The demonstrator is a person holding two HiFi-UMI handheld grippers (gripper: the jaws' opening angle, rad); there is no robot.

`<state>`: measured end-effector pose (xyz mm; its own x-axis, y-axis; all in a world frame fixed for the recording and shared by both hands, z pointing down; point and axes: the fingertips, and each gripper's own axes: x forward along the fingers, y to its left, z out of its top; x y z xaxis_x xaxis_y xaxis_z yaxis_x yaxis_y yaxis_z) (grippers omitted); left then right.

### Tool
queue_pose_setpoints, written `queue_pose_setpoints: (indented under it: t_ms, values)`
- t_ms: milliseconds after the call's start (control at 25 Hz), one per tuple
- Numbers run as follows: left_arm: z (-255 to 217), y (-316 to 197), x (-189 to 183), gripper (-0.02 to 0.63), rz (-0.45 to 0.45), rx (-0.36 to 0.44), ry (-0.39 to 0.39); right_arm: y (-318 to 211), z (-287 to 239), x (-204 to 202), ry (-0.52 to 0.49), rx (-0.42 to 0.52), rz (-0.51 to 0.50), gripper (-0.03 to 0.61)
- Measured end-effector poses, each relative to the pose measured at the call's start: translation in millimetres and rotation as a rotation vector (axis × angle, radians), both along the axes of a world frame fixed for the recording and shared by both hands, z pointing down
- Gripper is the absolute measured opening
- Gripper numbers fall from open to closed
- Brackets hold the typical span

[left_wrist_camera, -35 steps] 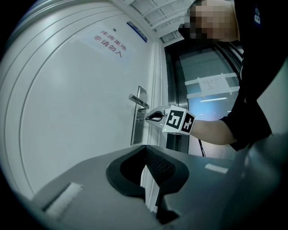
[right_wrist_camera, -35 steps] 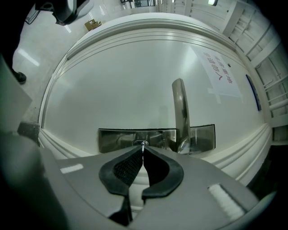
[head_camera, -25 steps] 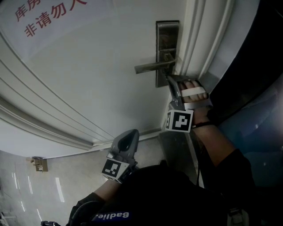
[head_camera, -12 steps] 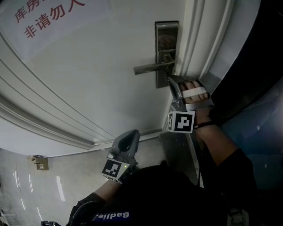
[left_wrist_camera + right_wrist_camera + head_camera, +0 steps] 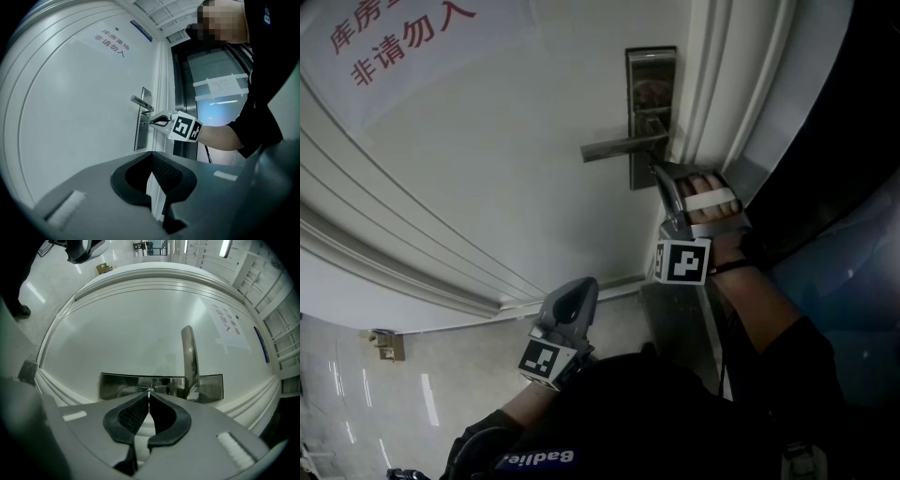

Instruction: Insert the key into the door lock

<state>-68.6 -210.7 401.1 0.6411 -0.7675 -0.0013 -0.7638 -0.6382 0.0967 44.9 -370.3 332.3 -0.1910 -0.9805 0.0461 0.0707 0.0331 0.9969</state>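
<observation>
Head view: the grey right gripper (image 5: 659, 171) is at the shiny metal lock plate (image 5: 651, 75), upper right. Left gripper view: the grey left gripper (image 5: 152, 154) is closed (nothing inside). Right gripper view: the jaws pinch the thin silver key (image 5: 149, 394) at the keyhole (image 5: 146, 389).

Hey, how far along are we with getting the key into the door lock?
Done: the right gripper is shut on the key and has it lined up at the keyhole in the lock plate, below the handle. In hand: the tip is at the hole; how deep it sits I can't tell. To do: pushing it fully in. The left gripper hangs back, shut and empty.
</observation>
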Motion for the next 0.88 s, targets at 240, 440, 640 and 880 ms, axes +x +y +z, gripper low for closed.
queue_pose_setpoints:
  t_ms: [240,440,640,880]
  values:
    - [-2.6,0.6,0.8,0.015,-0.002,-0.006,-0.004,-4.4,0.2,-0.3,0.001,0.005,-0.001,0.012]
    - [0.0,0.7,-3.0,0.015,-0.005,-0.001,-0.017,-8.2,0.7,-1.1,0.003,0.008,-0.006,0.012]
    - [-3.7,1.8,-3.1,0.015,-0.003,-0.008,-0.03,-10.8,2.0,-0.6,-0.004,0.004,-0.006,0.012]
    - [-1.3,3.1,-4.6,0.015,-0.003,-0.011,-0.042,-15.7,1.7,-1.2,-0.013,0.016,-0.015,0.012]
